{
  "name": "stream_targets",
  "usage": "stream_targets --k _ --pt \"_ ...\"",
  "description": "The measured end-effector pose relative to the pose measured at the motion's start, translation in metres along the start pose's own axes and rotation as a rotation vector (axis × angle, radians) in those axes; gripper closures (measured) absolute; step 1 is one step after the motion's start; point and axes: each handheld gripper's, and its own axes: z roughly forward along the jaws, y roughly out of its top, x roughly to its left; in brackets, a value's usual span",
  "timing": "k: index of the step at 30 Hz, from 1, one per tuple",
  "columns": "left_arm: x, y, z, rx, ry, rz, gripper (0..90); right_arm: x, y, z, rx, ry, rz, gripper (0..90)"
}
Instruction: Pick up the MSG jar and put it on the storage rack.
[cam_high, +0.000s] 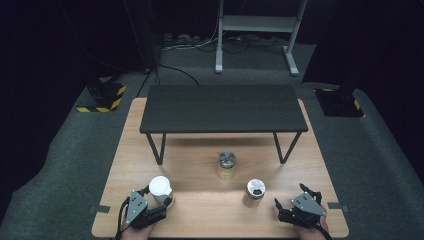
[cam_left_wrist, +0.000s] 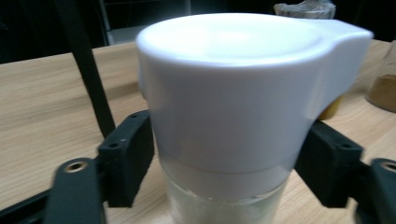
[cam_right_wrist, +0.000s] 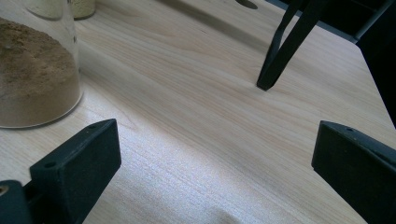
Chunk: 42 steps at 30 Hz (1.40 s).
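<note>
- At the near left corner of the wooden surface (cam_high: 210, 205): left gripper (cam_high: 159, 206) has its jaws on either side of the white-lidded jar (cam_high: 160, 189). In the left gripper view the pads (cam_left_wrist: 127, 158) sit against the jar (cam_left_wrist: 233, 116) just below the lid, where the clear glass begins. Reads as clamped on the jar; jar seems still to stand on the wood, though its base is cut off, so cannot tell for sure.
- Centre: jar with a metal shaker top (cam_high: 226, 165), standing alone just in front of the low black shelf (cam_high: 222, 107). Untouched.
- Right of centre: second metal-topped jar (cam_high: 254, 192), upright, brown powder inside it in the right gripper view (cam_right_wrist: 32, 79).
- Near right corner: right gripper (cam_high: 286, 209) low over the wood, jaws spread wide (cam_right_wrist: 215, 154), nothing between them; brown-powder jar lies near, off to one side, apart from the jaws.
- Judgement: early stage. Grasp on the white-lidded jar looks made; lifting, moving or placing it is all still to come. Other two jars not yet handled.
</note>
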Motion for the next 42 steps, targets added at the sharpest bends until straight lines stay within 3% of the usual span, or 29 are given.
stream_targets --k 14,19,30,37,42 --pt "-0.001 0.003 -0.002 0.014 -0.006 0.026 30.4 0.000 0.000 0.000 0.001 0.004 0.005 0.8" --pt "-0.004 0.011 -0.007 -0.012 -0.015 0.023 30.4 -0.001 0.000 0.000 0.000 0.006 0.006 0.8" --pt "-0.009 0.044 -0.021 -0.059 -0.030 -0.003 30.4 0.000 0.000 0.000 -0.003 0.004 0.000 0.8" --pt "-0.011 0.062 -0.023 -0.077 -0.030 0.014 30.5 -0.001 0.000 0.000 -0.005 0.004 0.004 0.8" --pt "-0.010 0.073 -0.022 -0.096 -0.038 -0.002 30.5 -0.001 0.000 0.000 -0.006 0.005 0.006 0.8"
